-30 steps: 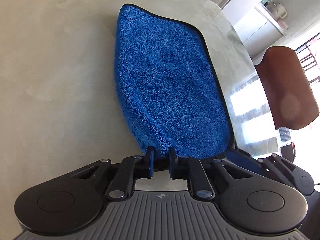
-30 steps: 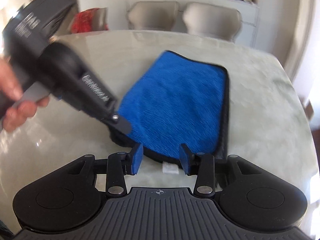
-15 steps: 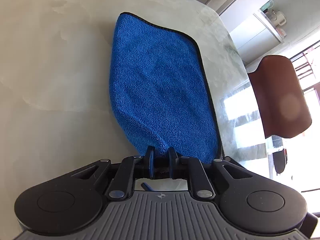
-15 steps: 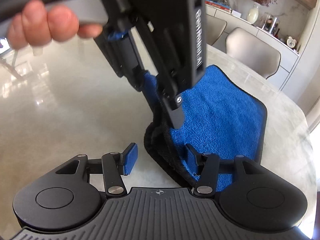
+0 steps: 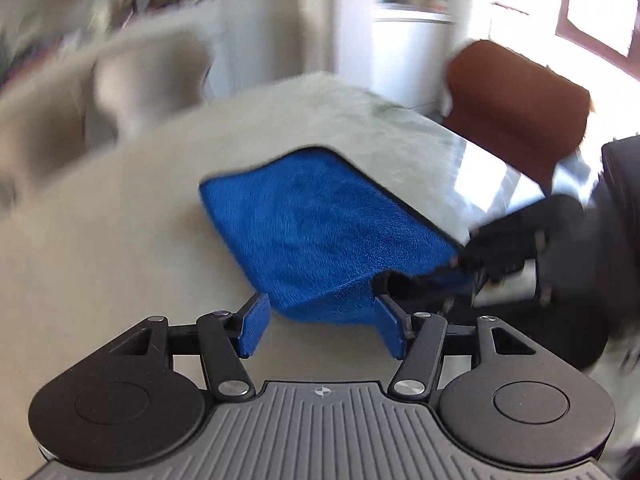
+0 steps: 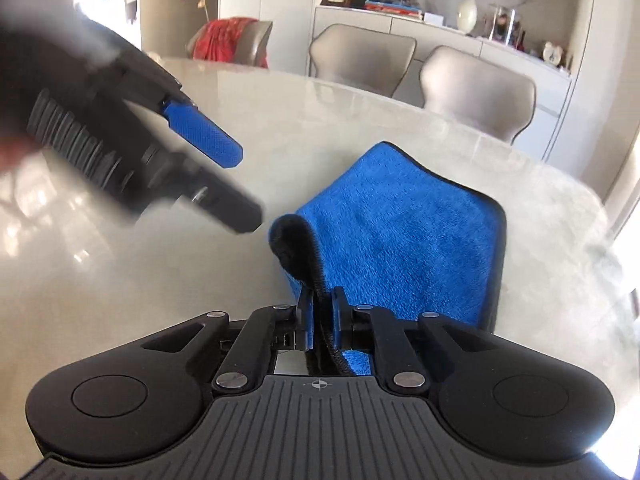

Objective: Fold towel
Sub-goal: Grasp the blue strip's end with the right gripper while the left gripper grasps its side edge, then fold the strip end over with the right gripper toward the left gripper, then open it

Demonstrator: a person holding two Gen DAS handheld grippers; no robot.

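**Right gripper pinches the towel edge**

The right gripper (image 6: 320, 312) is clamped on the black-bound edge of the blue towel (image 6: 404, 236). The left gripper (image 5: 320, 324) is spread apart, holding nothing, just beside the towel's near corner. The towel lies on the pale table (image 6: 320, 120).

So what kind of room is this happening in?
Most likely a home dining room: a round pale table, upholstered dining chairs around it, and a sideboard with a vase and framed pictures.

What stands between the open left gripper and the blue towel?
Nothing visible. The left gripper is open, and the near corner of the towel lies just ahead. The right gripper pinches the towel's black edge.
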